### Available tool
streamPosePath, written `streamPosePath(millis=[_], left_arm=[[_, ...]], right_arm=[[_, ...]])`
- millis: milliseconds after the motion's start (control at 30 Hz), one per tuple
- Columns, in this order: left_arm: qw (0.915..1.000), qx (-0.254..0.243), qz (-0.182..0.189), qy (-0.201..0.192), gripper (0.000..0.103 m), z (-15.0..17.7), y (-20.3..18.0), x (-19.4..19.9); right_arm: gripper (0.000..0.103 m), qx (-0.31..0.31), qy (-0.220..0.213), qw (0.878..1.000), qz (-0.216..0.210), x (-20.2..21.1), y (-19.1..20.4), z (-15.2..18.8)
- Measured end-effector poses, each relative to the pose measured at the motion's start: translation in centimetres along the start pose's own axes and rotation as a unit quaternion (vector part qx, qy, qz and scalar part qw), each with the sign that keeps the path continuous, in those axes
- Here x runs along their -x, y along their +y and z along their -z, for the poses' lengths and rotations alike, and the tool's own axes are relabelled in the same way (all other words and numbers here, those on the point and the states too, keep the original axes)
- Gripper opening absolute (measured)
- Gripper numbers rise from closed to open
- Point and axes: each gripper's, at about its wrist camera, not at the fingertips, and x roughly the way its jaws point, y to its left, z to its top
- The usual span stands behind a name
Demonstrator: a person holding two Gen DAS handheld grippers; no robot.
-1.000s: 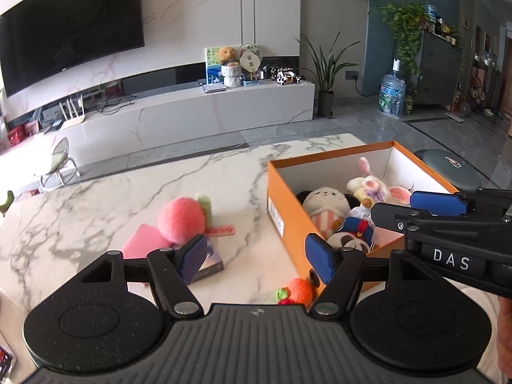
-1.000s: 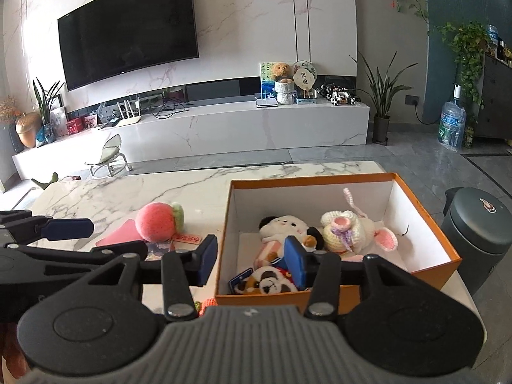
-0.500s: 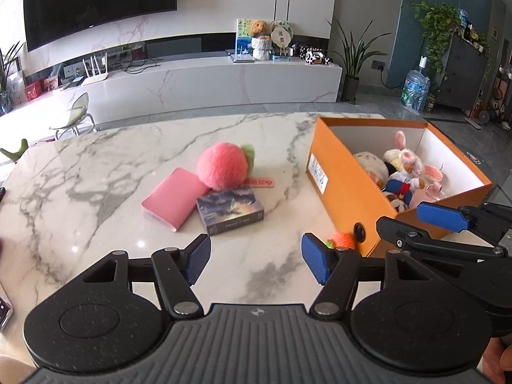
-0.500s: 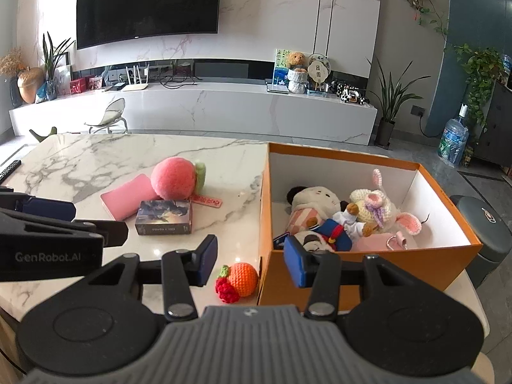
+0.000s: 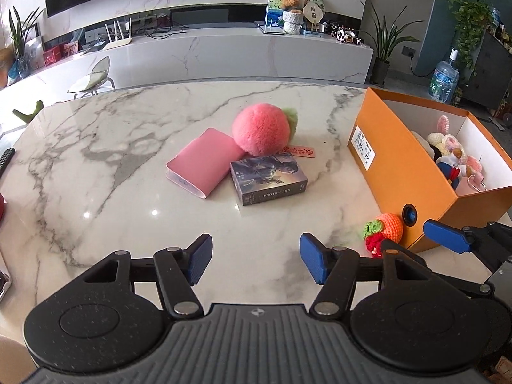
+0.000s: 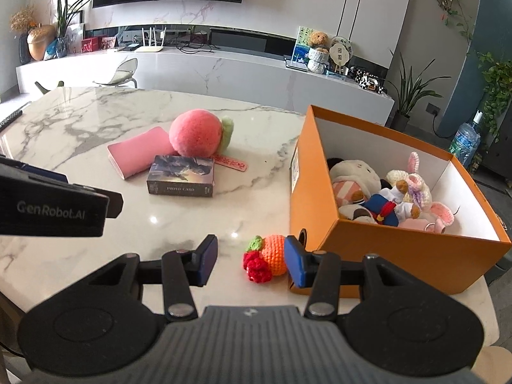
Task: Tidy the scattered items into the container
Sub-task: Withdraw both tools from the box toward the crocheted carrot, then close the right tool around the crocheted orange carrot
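Now the left claw [image 5: 256, 260] is closing on nothing above the desk [image 5: 96, 160]; the right claw [image 6: 249, 260] hangs released by the crochet fruit [image 6: 267, 257], beside the box [image 6: 400, 249].

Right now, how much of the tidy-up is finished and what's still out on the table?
Done: several plush toys already lie in the orange box. In hand: nothing. The right hand-held gripper is open beside the crocheted orange toy; the left hand-held gripper is closing on nothing. Left on the marble table: that crocheted toy, the pink plush peach, the pink pouch, the photo-card box and a small red tag.
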Motion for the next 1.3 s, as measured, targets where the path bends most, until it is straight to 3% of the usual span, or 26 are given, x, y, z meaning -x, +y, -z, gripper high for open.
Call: streamPosePath(millis=[267, 500, 667, 900, 1000, 1100, 1233, 1300], left_arm=[[0.9995, -0.006, -0.002, 0.03, 0.071, -0.2, 0.2, -2.5], [0.9985, -0.014, 0.003, 0.052, 0.071, -0.3, -0.2, -4.3], [0.9981, -0.017, 0.004, 0.059, 0.071, -0.3, -0.5, -4.9], [0.9983, -0.013, -0.009, 0.056, 0.071, -0.6, 0.1, -4.5], [0.9984, -0.01, -0.013, 0.054, 0.071, -0.7, 0.4, -4.3], [0.9985, -0.007, -0.008, 0.053, 0.071, -0.7, 0.5, -4.3], [0.9985, -0.01, -0.003, 0.053, 0.071, -0.7, 0.3, -4.2], [0.9986, -0.008, -0.003, 0.052, 0.071, -0.7, 0.5, -4.2]], right_arm=[[0.036, 0.013, 0.048, 0.999, 0.011, -3.4, 0.6, 0.5], [0.032, 0.015, 0.075, 0.997, 0.016, -5.7, 0.5, 0.9], [0.0, 0.014, 0.07, 0.997, 0.013, -6.2, 0.3, 1.0], [0.0, 0.043, 0.047, 0.998, -0.023, -5.7, 2.2, 0.3], [0.001, 0.054, 0.038, 0.998, -0.017, -5.4, 2.6, 0.1], [0.006, 0.047, 0.039, 0.998, 0.002, -5.5, 2.1, 0.1], [0.028, 0.053, 0.053, 0.997, 0.015, -6.1, 1.9, 0.4], [0.029, 0.053, 0.061, 0.997, 0.017, -6.4, 1.9, 0.6]])
